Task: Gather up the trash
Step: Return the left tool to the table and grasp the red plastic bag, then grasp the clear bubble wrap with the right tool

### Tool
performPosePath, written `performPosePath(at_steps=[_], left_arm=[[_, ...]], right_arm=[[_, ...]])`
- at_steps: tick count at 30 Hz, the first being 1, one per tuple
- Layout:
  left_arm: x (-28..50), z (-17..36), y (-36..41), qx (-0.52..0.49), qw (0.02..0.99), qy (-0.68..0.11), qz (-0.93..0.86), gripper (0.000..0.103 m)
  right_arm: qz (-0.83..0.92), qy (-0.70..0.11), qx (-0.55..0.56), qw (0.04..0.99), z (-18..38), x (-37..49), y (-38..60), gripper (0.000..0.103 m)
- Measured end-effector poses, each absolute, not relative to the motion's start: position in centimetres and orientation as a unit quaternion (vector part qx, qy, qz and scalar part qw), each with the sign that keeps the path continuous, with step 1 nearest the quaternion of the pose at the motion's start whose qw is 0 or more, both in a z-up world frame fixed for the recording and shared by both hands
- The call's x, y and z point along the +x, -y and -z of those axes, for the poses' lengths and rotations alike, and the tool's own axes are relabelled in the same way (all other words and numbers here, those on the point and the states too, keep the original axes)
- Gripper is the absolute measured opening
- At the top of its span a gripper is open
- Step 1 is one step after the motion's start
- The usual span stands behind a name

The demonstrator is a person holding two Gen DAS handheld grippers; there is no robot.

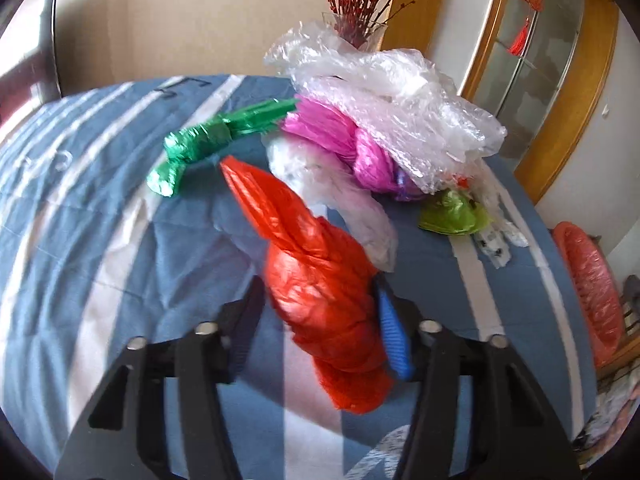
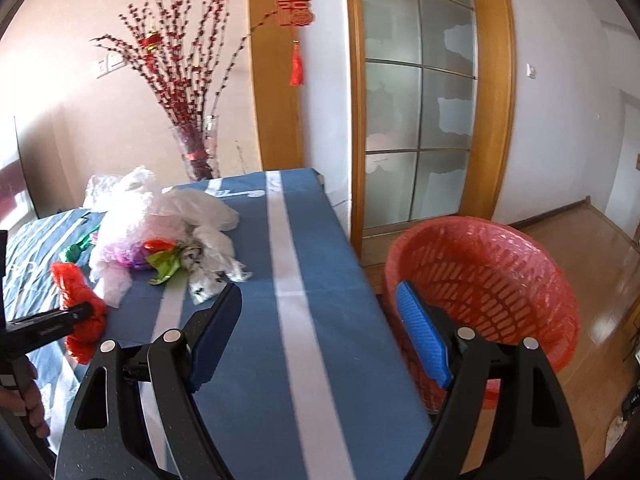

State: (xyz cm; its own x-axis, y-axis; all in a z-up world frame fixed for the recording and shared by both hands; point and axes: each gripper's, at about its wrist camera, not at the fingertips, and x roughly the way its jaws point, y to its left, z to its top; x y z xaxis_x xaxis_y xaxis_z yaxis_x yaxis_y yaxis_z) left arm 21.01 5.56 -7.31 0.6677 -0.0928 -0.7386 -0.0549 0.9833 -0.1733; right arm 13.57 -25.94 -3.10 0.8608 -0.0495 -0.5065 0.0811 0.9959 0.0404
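My left gripper (image 1: 320, 304) is shut on a knotted red plastic bag (image 1: 316, 280) and holds it above the blue striped tablecloth (image 1: 100, 240); the bag also shows in the right wrist view (image 2: 80, 304). A pile of trash lies beyond it: a green bag (image 1: 200, 144), a pink bag (image 1: 340, 140), clear plastic (image 1: 392, 100) and a light green wrapper (image 1: 452, 212). My right gripper (image 2: 320, 320) is open and empty above the table's right part. A red mesh basket (image 2: 488, 280) lined with plastic stands beside the table's right edge.
A glass vase with red berry branches (image 2: 196, 152) stands at the table's far end against the wall. A glazed wooden door (image 2: 420, 100) is behind the basket. Wooden floor (image 2: 580, 232) lies to the right.
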Motion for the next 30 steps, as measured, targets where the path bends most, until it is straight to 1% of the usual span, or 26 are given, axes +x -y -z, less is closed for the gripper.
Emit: performPosePath(at_steps=[1, 3, 5, 11, 13, 15, 18, 22, 30], left_arm=[[20.9, 7.2, -5.5, -0.094, 0.909, -0.406, 0.016, 0.042], [21.2, 7.2, -5.9, -0.096, 0.910, -0.402, 0.023, 0.035], [20.9, 7.0, -6.2, -0.095, 0.912, -0.398, 0.025, 0.033], [20.3, 5.4, -8.8, -0.076, 0.927, -0.367, -0.013, 0.033], [20.3, 4.8, -9.8, -0.069, 0.931, -0.357, -0.027, 0.033], [20.2, 4.3, -10.9, -0.064, 0.934, -0.348, -0.041, 0.033], [20.4, 3.9, -12.6, -0.065, 0.936, -0.343, -0.055, 0.033], [20.9, 4.0, -14.2, -0.074, 0.934, -0.344, -0.065, 0.033], [21.1, 4.6, -15.4, -0.088, 0.930, -0.351, -0.063, 0.033]], right_arm=[[0.027, -0.261, 0.027, 0.965, 3.0, 13.8, 25.4, 0.079], [0.015, -0.259, 0.024, 0.965, 2.7, 14.0, 24.4, 0.079], [-0.005, -0.257, 0.022, 0.966, 2.3, 14.4, 23.2, 0.079], [-0.071, -0.252, 0.030, 0.965, 0.8, 17.4, 19.3, 0.078], [-0.093, -0.259, 0.042, 0.960, 0.4, 19.1, 17.9, 0.067], [-0.111, -0.270, 0.050, 0.955, 0.2, 20.9, 16.5, 0.059], [-0.129, -0.288, 0.064, 0.947, 0.3, 23.6, 14.6, 0.055], [-0.140, -0.313, 0.076, 0.936, 0.8, 26.7, 12.1, 0.054], [-0.137, -0.305, 0.068, 0.940, 0.3, 28.0, 9.2, 0.054]])
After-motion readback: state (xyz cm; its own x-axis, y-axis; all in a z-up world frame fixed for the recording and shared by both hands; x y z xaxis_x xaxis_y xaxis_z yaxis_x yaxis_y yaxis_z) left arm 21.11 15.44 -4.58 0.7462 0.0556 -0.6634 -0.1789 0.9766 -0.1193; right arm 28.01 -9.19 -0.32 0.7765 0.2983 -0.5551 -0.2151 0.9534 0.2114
